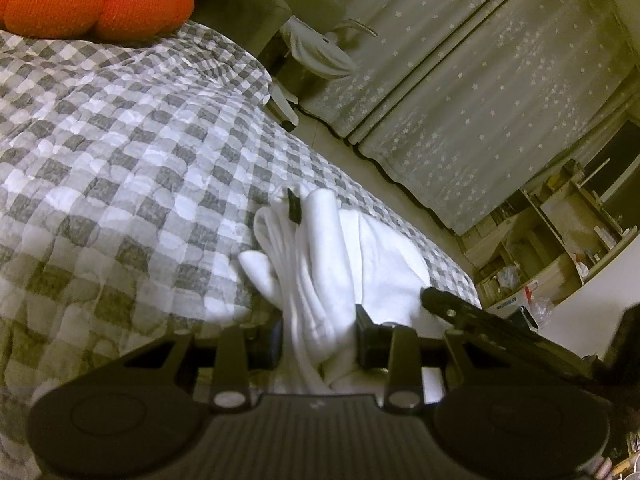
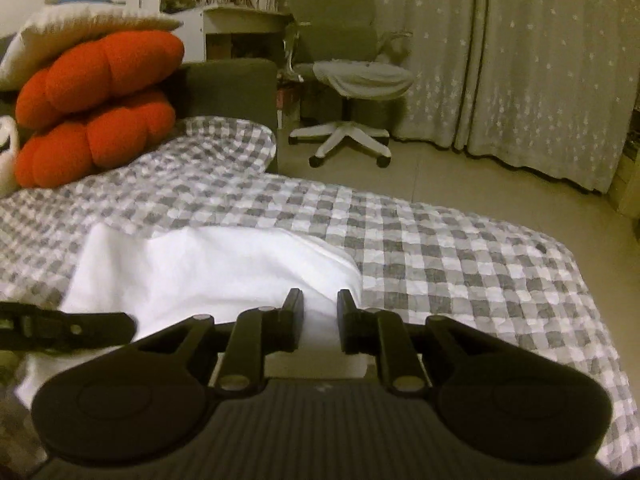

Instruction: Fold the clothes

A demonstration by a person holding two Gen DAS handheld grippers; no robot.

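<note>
Pinching a bunched fold of the white garment in my left gripper, I am holding cloth that runs straight forward between its fingers, with the long ridges of the bunch following the gripper's own line out over the checked bedspread. My right gripper is sitting at the garment's near right corner with its fingers a little apart; white cloth is showing in the gap, but I cannot tell whether they are gripping it. The garment is lying on the bed near its edge, spreading forward and to the left of my right gripper, so the left one is deeper in. Both grippers are pointing across the bed, the left tilted, the right level.
</note>
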